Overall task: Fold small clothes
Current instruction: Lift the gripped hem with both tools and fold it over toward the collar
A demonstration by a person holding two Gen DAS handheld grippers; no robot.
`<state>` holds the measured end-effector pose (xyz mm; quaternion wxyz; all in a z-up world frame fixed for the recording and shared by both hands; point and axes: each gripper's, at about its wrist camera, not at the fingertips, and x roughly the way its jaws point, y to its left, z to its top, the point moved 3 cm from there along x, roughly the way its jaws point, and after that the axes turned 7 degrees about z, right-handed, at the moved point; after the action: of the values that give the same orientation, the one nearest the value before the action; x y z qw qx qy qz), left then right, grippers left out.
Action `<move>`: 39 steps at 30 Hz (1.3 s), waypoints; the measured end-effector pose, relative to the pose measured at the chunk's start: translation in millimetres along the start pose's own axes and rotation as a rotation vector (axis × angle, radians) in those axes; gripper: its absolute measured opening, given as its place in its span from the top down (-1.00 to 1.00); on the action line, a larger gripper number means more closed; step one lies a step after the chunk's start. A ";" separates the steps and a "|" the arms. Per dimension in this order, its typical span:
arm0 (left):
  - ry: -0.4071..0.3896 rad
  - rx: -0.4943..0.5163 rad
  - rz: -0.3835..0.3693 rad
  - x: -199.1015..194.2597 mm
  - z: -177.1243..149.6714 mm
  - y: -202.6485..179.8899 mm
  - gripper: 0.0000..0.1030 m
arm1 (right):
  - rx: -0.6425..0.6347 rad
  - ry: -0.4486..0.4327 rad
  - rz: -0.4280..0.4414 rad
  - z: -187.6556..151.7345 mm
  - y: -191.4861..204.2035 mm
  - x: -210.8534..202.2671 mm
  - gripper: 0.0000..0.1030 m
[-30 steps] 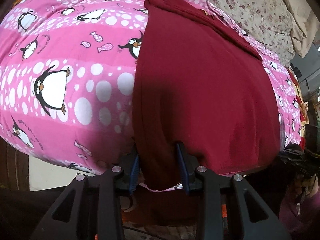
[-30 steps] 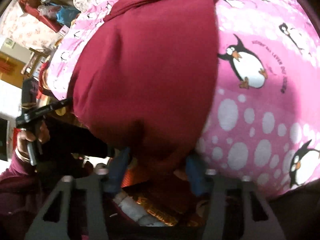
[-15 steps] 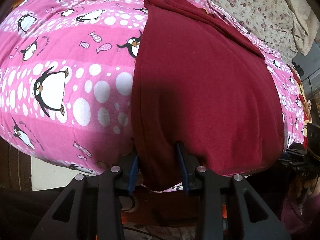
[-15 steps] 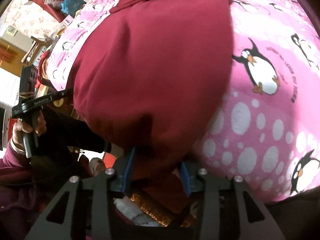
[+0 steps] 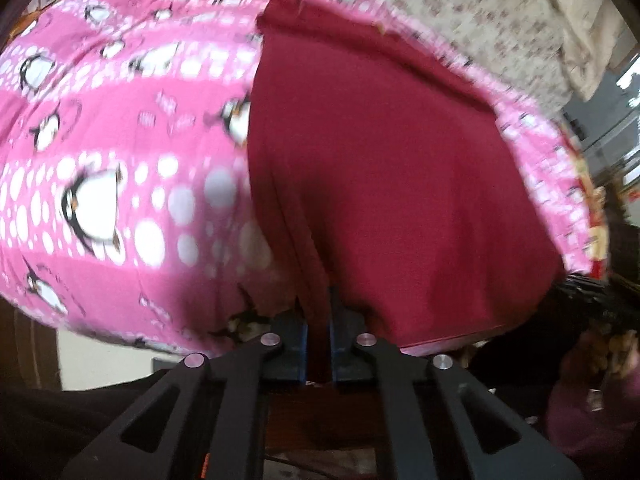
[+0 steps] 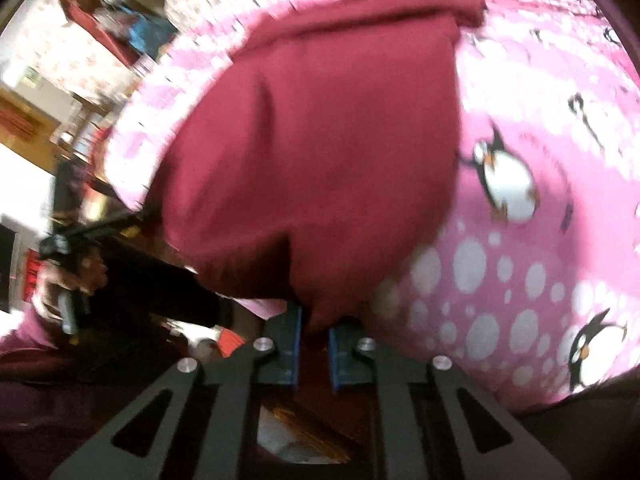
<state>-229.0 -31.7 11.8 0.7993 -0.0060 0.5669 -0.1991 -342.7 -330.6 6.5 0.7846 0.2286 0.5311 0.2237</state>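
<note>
Left gripper (image 5: 318, 332) and right gripper (image 6: 314, 334) both clamped on maroon garment (image 5: 380, 184) near hem – lift evenly, carry hem toward far edge, keep corners level

A garment (image 5: 392, 184) lies spread on a penguin blanket (image 5: 120, 152) covering a bed, its near edge hanging over the bed's front side. The left claw (image 5: 318, 330) pinches the garment's near left corner, while the right claw (image 6: 314, 330) pinches the near right corner. Behind the blanket, at the far end, lies a flowered sheet (image 5: 480, 12). In the right wrist view, a hand (image 6: 74, 276) holding the other tool sits left of the garment.
</note>
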 end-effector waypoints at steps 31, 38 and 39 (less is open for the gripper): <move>-0.325 -0.198 -0.017 70.6 305.7 3.4 1.00 | 0.193 -0.446 -0.051 294.0 -128.1 -28.1 0.83; -0.293 -0.212 -0.003 101.3 318.1 12.2 1.00 | 0.219 -0.412 -0.072 316.5 -154.2 -0.3 0.83; -0.293 -0.209 0.000 103.0 319.3 11.8 1.00 | 0.219 -0.409 -0.076 317.5 -156.2 1.8 0.83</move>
<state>93.4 -123.4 30.0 0.8684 -0.1182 0.4619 -0.1362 -28.1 -492.2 17.2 0.8543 0.3328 0.3904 0.0838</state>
